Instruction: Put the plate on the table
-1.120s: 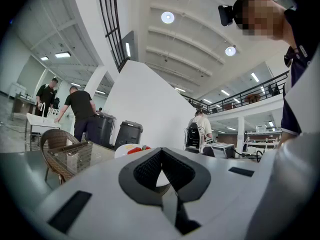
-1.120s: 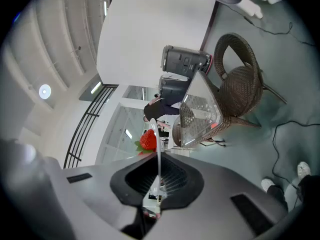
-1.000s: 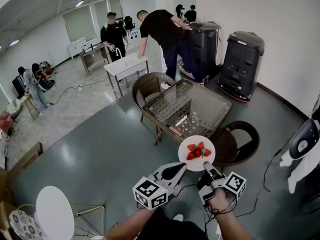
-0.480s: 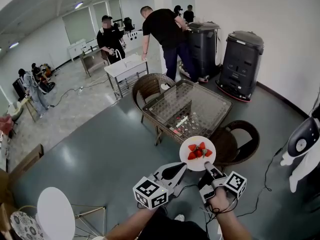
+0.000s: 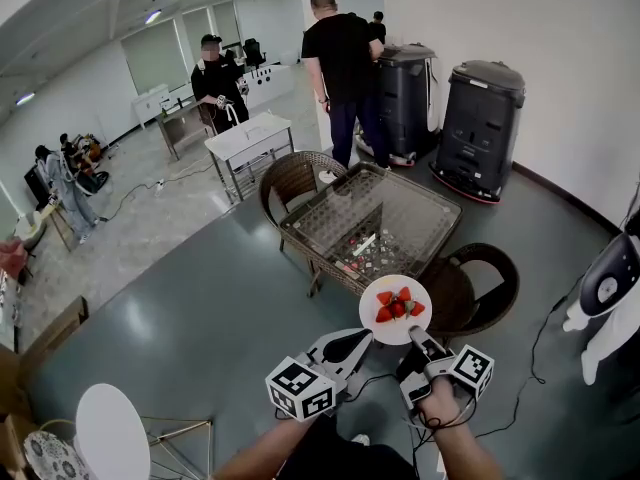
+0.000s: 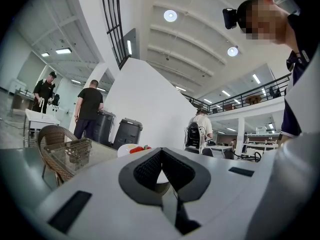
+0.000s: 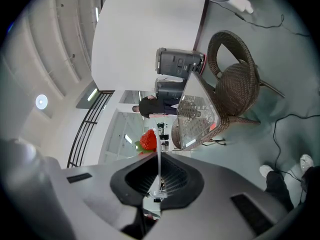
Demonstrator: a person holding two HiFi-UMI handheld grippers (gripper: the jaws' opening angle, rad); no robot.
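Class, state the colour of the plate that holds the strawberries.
White. The plate shows best in the head view.

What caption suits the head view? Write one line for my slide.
Right hand-held gripper holds a plate of strawberries by its rim, just in front of the glass-topped wicker table.

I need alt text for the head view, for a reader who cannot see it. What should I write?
The right claw holds a white plate of strawberries by its rim, close to a glass table with wicker chairs. The left claw sits at the plate's near edge. People stand beyond.
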